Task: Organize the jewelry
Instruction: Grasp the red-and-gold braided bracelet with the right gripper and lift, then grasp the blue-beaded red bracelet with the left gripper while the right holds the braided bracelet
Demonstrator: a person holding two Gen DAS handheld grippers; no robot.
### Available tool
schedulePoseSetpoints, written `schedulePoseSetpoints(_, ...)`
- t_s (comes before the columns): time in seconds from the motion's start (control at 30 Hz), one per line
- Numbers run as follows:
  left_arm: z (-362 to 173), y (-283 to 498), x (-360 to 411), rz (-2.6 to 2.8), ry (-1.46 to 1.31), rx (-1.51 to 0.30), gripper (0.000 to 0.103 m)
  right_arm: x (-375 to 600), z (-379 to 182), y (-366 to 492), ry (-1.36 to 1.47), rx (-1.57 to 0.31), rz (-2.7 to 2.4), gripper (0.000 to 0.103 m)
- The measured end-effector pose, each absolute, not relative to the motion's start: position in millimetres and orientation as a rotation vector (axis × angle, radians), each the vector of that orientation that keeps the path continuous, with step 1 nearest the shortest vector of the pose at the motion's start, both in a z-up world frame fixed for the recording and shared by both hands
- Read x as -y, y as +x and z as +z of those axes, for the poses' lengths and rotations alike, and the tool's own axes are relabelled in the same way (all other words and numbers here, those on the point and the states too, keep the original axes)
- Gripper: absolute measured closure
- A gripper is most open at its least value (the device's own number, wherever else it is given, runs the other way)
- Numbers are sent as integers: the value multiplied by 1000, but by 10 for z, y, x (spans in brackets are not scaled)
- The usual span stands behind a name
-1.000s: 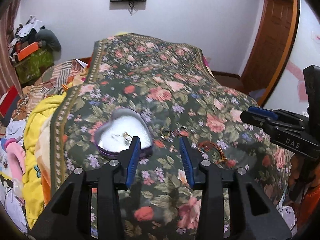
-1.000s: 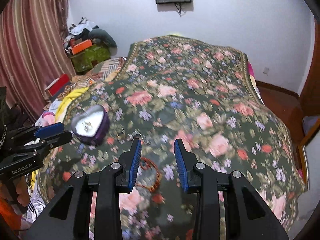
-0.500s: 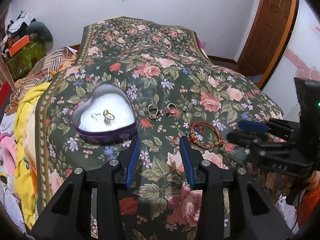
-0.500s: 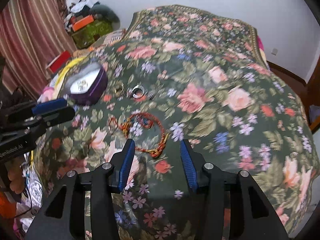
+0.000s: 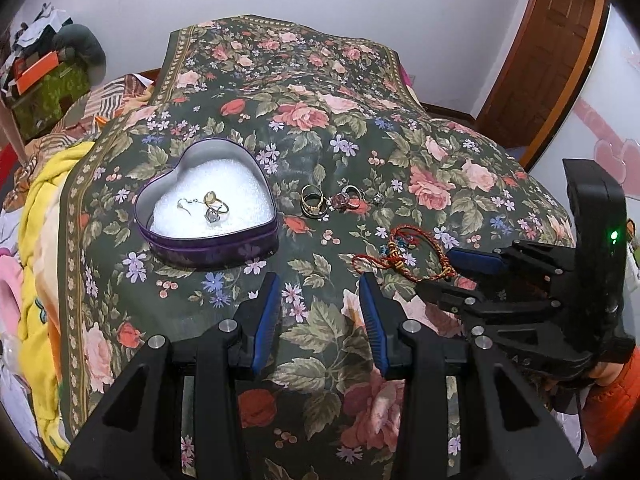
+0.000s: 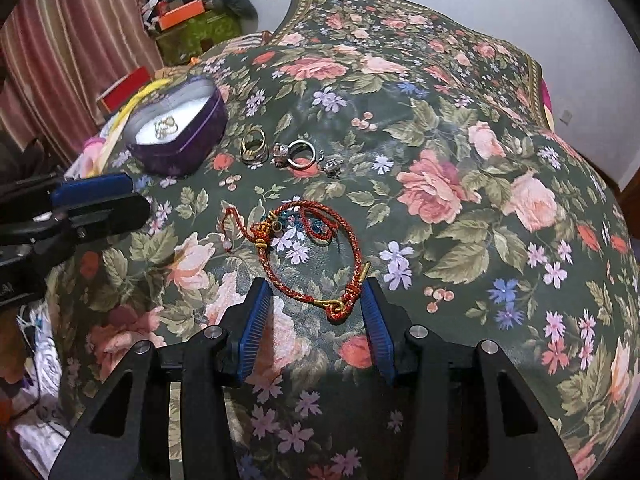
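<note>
From the left wrist, the left gripper (image 5: 319,304) hangs with fingers apart and empty, near the heart-shaped tin (image 5: 208,204), which already holds a ring and an earring. Loose rings (image 5: 314,204) lie on the bedspread (image 5: 360,120) beside the tin; their small details are hard to make out.

From the right wrist, the right gripper (image 6: 316,316) is spread wide around the near end of the red cord bracelet (image 6: 308,256), not yet clamped. The pick-up seems in hand: the next move calls for closing on the thin cord.

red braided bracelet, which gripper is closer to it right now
Right. The right gripper is open with its fingers straddling the red braided bracelet's clasp end. The left gripper is open over bare bedspread, short of the bracelet.
</note>
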State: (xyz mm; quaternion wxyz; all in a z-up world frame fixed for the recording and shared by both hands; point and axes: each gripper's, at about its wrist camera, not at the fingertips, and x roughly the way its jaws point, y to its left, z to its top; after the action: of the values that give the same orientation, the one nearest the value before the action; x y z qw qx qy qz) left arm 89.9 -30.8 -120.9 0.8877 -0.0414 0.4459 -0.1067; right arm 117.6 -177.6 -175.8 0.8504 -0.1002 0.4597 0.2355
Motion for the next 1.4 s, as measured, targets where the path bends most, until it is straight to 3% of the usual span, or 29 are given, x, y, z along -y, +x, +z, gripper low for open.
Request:
schedulePoseSetpoints(0.03, -1210, 897, 307, -223, -89, -928, 63, 1771, -1762, 1171, -217, -966, 498, 61)
schedulePoseSetpoints(0.1, -1207, 888, 309, -224, -91, -927, 63, 1786, -1765, 1180, -206, -967, 500, 80)
schedulePoseSetpoints(0.17, -1194, 873, 314, -225, -89, -923, 63, 1817, -1767, 1203, -179, -973, 496, 90)
schedulePoseSetpoints(1.4, -1127, 951, 647, -301, -37, -921, 63, 2455, -733, 1050, 67, -656, 431, 91)
